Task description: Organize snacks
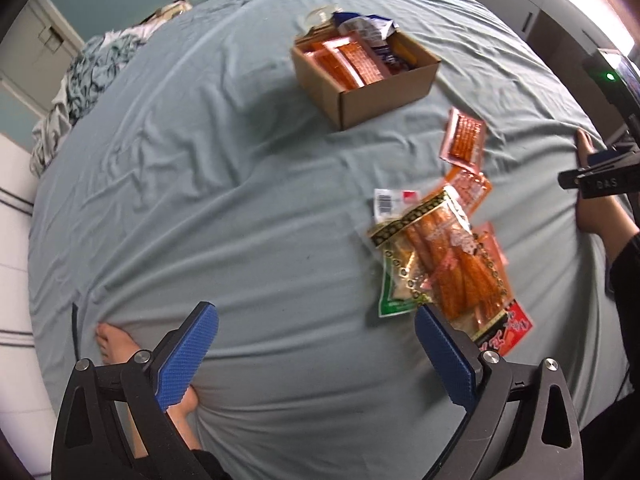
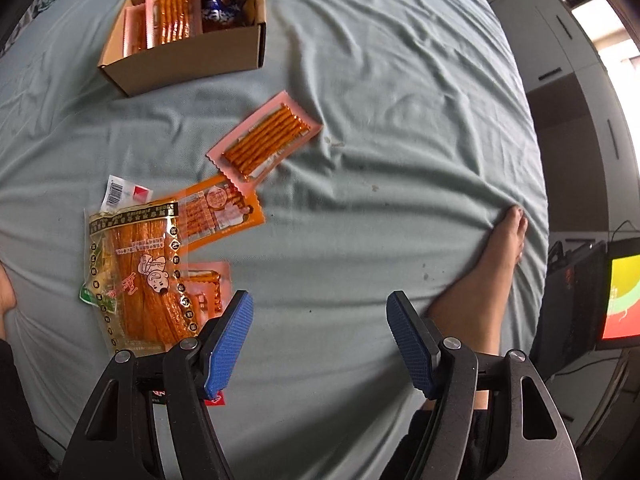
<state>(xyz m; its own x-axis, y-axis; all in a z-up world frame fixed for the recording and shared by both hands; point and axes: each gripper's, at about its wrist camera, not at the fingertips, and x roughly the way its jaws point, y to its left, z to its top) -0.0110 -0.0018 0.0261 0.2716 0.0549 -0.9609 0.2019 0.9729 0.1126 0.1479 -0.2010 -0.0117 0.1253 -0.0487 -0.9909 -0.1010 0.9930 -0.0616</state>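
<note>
Left gripper (image 1: 316, 354) spread wide over bare sheet (image 1: 240, 220), nothing between pads; right gripper (image 2: 320, 340) also spread, empty. Snack pile (image 2: 152, 264) loose just left of right gripper, big orange pack on top. Pink stick pack (image 2: 264, 140) between pile and cardboard box (image 2: 184, 68). Box part-filled with packs

Even, soft daylight throughout. Blown-out window (image 2: 618, 46) glare at upper right. Faint shadow beside cardboard box (image 1: 384, 108). Strong fisheye bending and dark vignette at corners. Motion blur on snack packets (image 1: 444, 256) in left wrist view; right wrist view sharper.
</note>
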